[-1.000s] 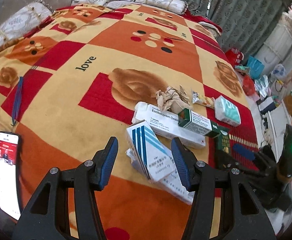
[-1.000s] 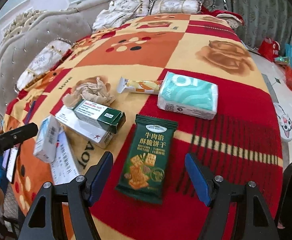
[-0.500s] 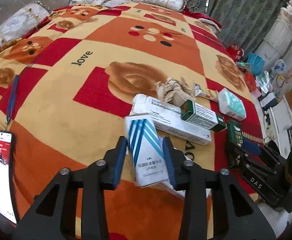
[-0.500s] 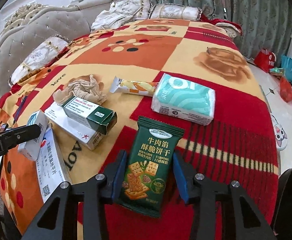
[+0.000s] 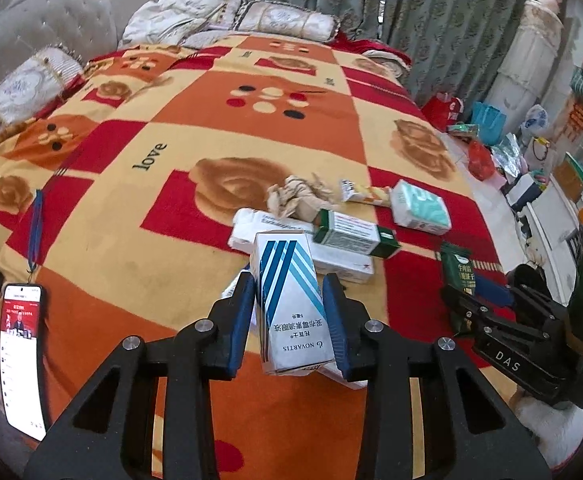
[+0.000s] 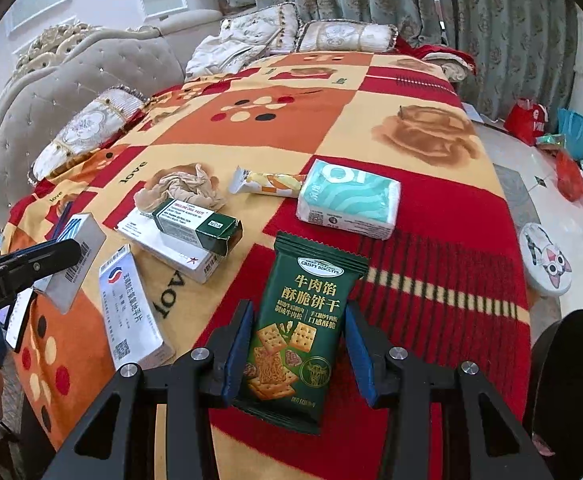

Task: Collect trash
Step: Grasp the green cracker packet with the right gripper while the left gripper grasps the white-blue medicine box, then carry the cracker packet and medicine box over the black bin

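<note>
- Trash pickup on a patterned blanket (image 5: 195, 128): the left gripper (image 5: 289, 320) clamps a white-and-blue medicine box (image 5: 289, 304), centre of the left wrist frame, long axis running up between the pads.
- The right gripper (image 6: 297, 346) pinches a green biscuit packet (image 6: 303, 320), low centre of the right wrist frame, lengthwise along the fingers.
- Both pieces look raised off the blanket; no bin shows in either view.
- Crumpled paper (image 6: 183, 188), more boxes and a tissue pack (image 6: 349, 202) remain, nearer frame centre.
</note>
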The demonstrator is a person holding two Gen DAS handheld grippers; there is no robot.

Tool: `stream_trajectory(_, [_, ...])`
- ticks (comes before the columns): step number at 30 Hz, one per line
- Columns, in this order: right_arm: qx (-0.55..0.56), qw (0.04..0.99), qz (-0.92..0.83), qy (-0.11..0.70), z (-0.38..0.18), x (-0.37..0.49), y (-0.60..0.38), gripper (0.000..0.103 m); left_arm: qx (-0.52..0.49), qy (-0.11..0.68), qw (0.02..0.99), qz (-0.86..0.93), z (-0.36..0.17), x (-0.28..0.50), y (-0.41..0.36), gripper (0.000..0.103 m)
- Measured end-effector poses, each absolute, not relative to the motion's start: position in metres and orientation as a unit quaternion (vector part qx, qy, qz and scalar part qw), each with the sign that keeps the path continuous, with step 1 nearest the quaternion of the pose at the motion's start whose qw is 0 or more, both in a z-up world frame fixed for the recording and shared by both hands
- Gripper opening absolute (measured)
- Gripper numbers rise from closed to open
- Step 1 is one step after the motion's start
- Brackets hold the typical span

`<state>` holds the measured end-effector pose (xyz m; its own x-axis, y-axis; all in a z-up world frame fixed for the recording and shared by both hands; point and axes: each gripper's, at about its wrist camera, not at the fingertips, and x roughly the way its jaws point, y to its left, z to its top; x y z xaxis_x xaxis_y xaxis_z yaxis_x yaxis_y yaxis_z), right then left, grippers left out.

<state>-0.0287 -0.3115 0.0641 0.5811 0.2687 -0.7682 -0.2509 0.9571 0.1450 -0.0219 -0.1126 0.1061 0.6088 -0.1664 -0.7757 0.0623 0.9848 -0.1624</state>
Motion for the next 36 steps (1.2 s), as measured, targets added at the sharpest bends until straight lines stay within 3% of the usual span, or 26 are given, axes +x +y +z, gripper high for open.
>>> stream_trajectory(14, [0.027,0.904,0.128,0.407,0.09,-0.058,-0.35,0.044,-0.05,0.432,0.892,-0.12,0.119,-0.03,-0.161,0.033])
stream_trajectory(36, [0.076,0.918,0.038,0.388,0.101,-0.101,-0.464,0.044,0.001,0.442,0.864,-0.242,0.123,-0.039,-0.303,0.032])
